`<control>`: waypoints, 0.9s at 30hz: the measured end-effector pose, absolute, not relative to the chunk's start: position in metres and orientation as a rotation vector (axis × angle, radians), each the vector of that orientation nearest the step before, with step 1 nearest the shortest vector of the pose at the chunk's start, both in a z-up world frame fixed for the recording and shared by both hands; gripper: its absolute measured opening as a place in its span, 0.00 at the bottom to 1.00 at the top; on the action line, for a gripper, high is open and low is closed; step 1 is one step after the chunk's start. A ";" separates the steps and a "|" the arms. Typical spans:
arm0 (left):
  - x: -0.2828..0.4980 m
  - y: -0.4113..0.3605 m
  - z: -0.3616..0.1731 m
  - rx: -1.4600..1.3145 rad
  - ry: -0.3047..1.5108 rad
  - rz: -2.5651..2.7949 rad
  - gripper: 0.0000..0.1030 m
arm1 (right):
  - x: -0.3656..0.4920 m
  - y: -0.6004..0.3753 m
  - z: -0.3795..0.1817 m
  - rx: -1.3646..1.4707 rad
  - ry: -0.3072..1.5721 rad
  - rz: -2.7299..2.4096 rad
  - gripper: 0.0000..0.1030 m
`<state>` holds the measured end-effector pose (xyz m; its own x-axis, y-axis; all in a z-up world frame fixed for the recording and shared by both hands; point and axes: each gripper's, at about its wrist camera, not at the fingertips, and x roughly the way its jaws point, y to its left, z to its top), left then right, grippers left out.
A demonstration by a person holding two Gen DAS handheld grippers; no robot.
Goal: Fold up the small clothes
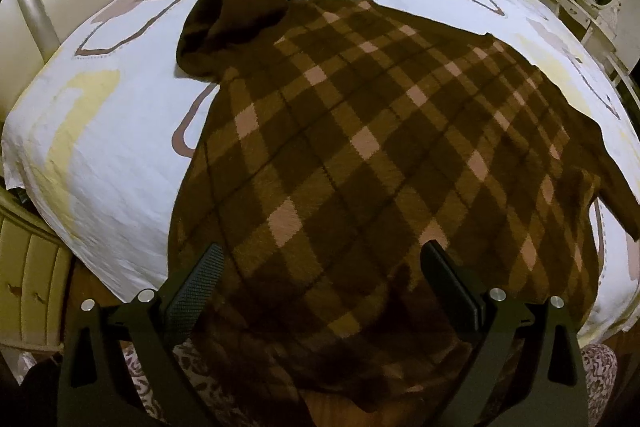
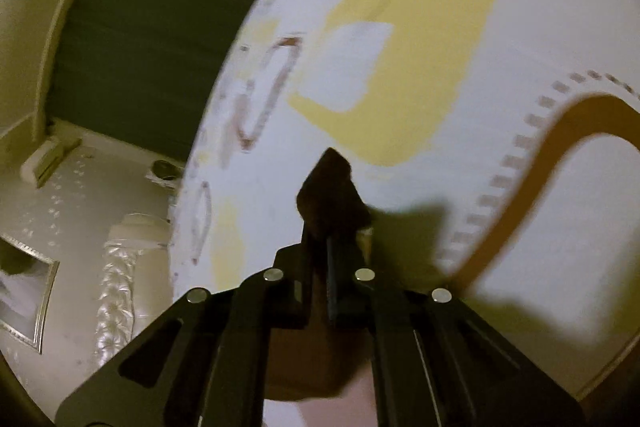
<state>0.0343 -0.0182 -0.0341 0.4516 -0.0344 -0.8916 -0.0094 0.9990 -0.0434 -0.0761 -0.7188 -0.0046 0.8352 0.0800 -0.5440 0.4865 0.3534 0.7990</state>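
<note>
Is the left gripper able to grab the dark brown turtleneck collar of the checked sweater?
Probably yes: the left gripper stands open over the sweater, and nothing lies on the collar.

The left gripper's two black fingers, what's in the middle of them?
In the left wrist view, the brown checked sweater fills the space between the open left gripper's fingers, but they aren't squeezing it.

Sweater (image 1: 360,147) hem cut off btm edge
</note>
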 end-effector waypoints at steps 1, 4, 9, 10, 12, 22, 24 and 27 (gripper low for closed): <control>0.035 -0.018 -0.036 -0.045 1.105 -0.012 0.95 | -0.066 -0.714 0.003 1.179 0.549 -0.266 0.05; 0.039 -0.017 -0.041 -0.057 1.117 -0.006 0.95 | -0.031 -0.702 0.013 1.125 0.581 -0.241 0.05; 0.043 -0.016 -0.049 -0.079 1.139 -0.004 0.95 | 0.010 -0.686 -0.016 1.186 0.710 -0.167 0.18; 0.043 -0.017 -0.049 -0.076 1.138 -0.005 0.95 | 0.007 -0.687 -0.015 1.196 0.699 -0.178 0.20; 0.044 -0.017 -0.049 -0.069 1.134 -0.009 0.95 | -0.008 -0.694 -0.012 1.212 0.625 -0.189 0.33; 0.049 -0.019 -0.050 -0.068 1.124 -0.003 0.95 | 0.012 -0.705 -0.035 1.166 0.723 -0.148 0.38; 0.049 -0.019 -0.050 -0.068 1.128 -0.005 0.95 | 0.021 -0.703 -0.038 1.127 0.763 -0.156 0.40; 0.050 -0.017 -0.049 -0.076 1.133 -0.005 0.95 | 0.035 -0.695 -0.040 1.100 0.776 -0.132 0.45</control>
<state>0.0503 -0.0166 -0.0489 0.4241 -0.0426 -0.9046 -0.0347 0.9974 -0.0632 0.0351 -0.6951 -0.0397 0.7346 0.2706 -0.6222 0.4608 0.4741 0.7503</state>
